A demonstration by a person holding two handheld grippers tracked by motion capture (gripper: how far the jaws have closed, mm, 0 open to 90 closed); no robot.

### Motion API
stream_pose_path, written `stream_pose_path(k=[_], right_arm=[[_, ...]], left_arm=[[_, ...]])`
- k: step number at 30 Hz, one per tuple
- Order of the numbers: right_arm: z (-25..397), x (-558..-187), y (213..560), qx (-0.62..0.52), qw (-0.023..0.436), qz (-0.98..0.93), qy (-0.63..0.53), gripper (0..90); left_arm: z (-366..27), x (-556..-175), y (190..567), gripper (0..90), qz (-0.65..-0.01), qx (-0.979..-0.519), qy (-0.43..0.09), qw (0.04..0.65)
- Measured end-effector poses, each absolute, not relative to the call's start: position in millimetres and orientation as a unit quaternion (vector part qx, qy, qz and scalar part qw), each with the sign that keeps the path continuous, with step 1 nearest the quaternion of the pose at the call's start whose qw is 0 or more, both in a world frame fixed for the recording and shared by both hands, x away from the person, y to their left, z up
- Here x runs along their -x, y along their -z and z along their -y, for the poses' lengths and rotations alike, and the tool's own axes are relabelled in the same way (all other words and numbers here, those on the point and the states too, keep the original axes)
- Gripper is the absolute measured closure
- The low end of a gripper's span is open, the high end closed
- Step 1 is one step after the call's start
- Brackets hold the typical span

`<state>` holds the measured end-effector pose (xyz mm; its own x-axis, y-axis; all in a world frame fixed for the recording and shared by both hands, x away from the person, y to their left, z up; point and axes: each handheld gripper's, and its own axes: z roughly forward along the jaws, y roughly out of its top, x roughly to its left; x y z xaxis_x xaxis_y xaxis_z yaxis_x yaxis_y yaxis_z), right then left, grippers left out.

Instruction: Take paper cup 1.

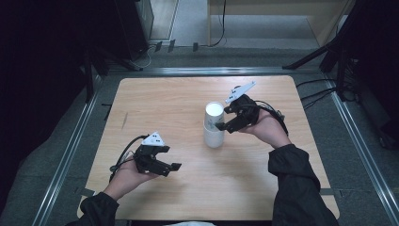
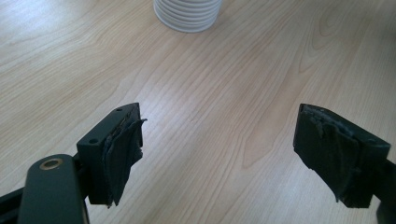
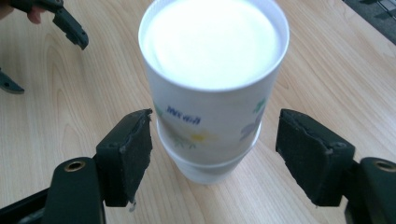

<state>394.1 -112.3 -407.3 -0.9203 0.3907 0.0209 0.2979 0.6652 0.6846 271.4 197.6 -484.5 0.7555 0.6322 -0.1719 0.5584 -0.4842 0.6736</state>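
A stack of white paper cups (image 1: 214, 126) with a flower print stands in the middle of the wooden table (image 1: 155, 99). My right gripper (image 1: 225, 118) is open just to its right. In the right gripper view the cup stack (image 3: 215, 70) sits between the two pads of the right gripper (image 3: 215, 135), with a gap on each side and no contact. My left gripper (image 1: 171, 157) hovers open near the front left of the table, holding nothing. In the left gripper view the left gripper (image 2: 219, 135) points over bare wood toward the ribbed base of the stack (image 2: 187, 16).
The table's edges are bordered by metal rails (image 1: 70, 146). Dark stands and cables (image 1: 324, 94) lie on the floor beyond the far and right sides. The other hand's gripper (image 3: 70, 28) shows at the top left of the right gripper view.
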Motion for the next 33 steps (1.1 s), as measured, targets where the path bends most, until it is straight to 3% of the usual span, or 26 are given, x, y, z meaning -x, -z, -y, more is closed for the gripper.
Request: stream_pose_path(k=[16,22,33], right_arm=[[94.0,-403.9,396.4,-0.179,0.062,-0.905,-0.38,26.7],[92.3,-402.6,390.4,-0.175,0.064,-0.905,-0.383,32.7],[93.8,-401.3,384.5,-0.183,0.065,-0.901,-0.387,33.7]], left_arm=[[-204.1,-261.5,487.1,15.8,-0.356,-0.857,-0.049,0.369],[-203.8,-260.6,487.8,15.8,-0.353,-0.859,-0.048,0.367],[-203.6,-261.0,488.7,15.7,-0.353,-0.861,-0.046,0.364]])
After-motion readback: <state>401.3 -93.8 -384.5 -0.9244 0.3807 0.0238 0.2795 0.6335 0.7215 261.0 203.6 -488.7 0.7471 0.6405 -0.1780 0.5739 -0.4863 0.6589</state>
